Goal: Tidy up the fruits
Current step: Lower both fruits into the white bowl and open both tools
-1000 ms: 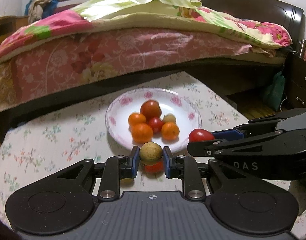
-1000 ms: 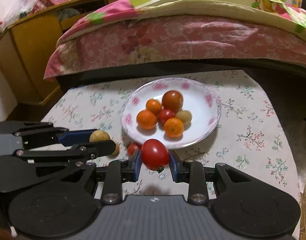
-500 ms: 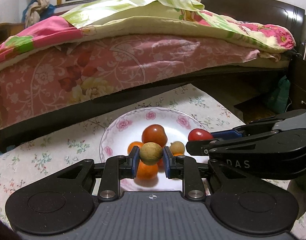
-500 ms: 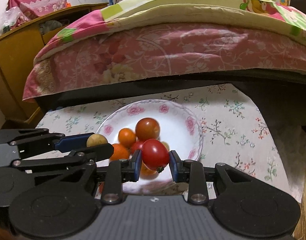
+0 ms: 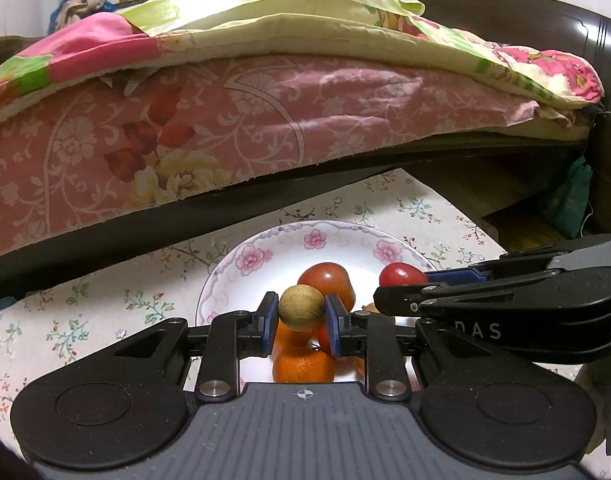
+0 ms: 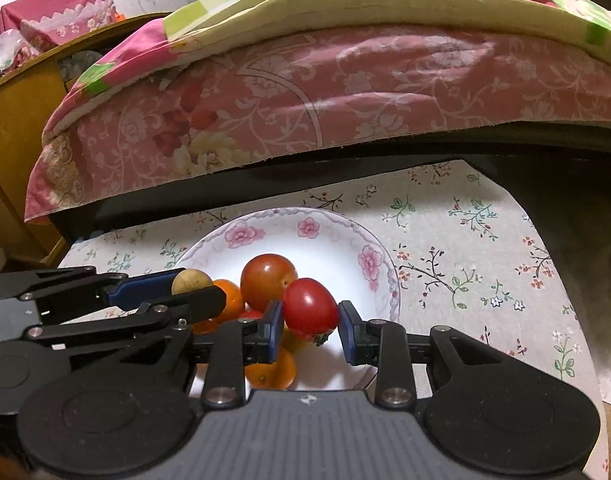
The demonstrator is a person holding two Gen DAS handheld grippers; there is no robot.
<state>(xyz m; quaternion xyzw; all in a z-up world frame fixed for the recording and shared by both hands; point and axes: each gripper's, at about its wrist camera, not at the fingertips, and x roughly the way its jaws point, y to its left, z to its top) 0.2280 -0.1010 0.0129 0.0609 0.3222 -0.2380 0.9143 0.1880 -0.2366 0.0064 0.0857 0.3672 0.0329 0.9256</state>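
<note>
My left gripper (image 5: 300,318) is shut on a small round tan-brown fruit (image 5: 300,307), held above the white floral plate (image 5: 265,258). My right gripper (image 6: 310,322) is shut on a red tomato (image 6: 309,307) over the same plate (image 6: 369,264). In the plate lie a large red-brown tomato (image 6: 267,280), several small oranges (image 6: 271,372) and a small red fruit. Each gripper shows in the other's view: the right one (image 5: 401,280) at the right with its tomato (image 5: 401,275), the left one (image 6: 193,286) at the left with its brown fruit (image 6: 191,280).
The plate stands on a low table with a floral cloth (image 6: 465,248). Right behind it runs a bed with a pink floral cover (image 5: 265,112) and a dark frame. A yellow wooden cabinet (image 6: 13,132) stands at the left. A dark nightstand (image 5: 609,184) is at the right.
Both grippers have moved forward from the table's near side to over the plate, carrying their fruits. The plate now sits close under the fingers. Grips are unchanged.
</note>
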